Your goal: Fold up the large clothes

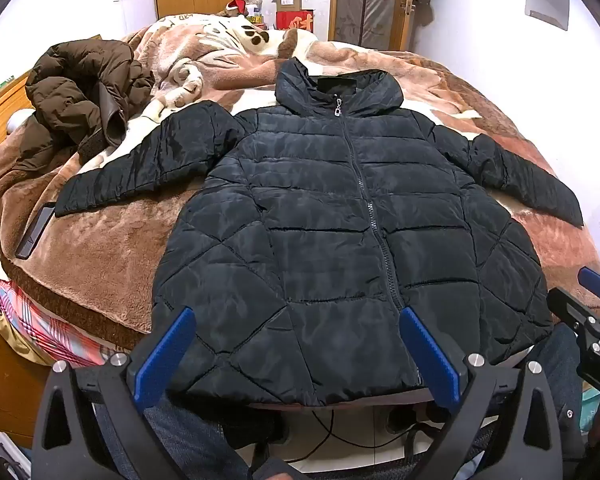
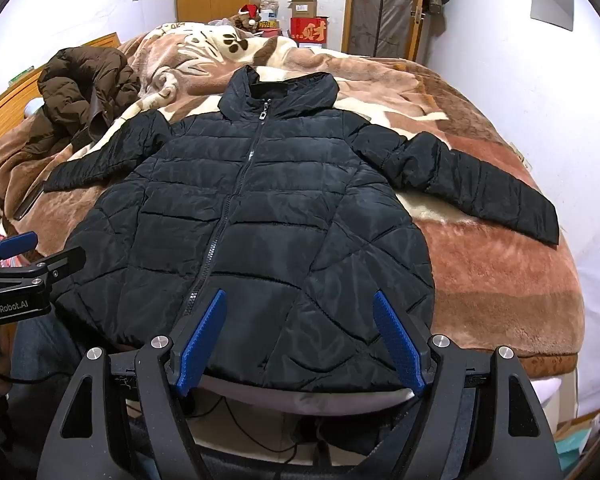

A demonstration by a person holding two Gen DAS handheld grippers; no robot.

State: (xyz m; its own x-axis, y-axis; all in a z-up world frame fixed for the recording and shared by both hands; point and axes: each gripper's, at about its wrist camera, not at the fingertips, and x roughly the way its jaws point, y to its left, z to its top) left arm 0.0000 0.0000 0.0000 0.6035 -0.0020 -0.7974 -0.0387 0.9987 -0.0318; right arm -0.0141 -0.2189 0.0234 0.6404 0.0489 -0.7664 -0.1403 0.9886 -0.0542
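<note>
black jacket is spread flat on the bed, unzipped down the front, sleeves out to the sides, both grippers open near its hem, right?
Not quite: the black jacket is zipped shut, its zipper pull up at the collar, as the right wrist view shows. It does lie flat on the bed, sleeves out, with the left gripper and right gripper open near its hem.

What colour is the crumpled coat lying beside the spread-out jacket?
Dark brown. The crumpled coat shows best in the left wrist view, beside the black jacket.

Black tongs (image 1: 296, 344), blue pads (image 2: 202, 344), apparently ribbed.
</note>
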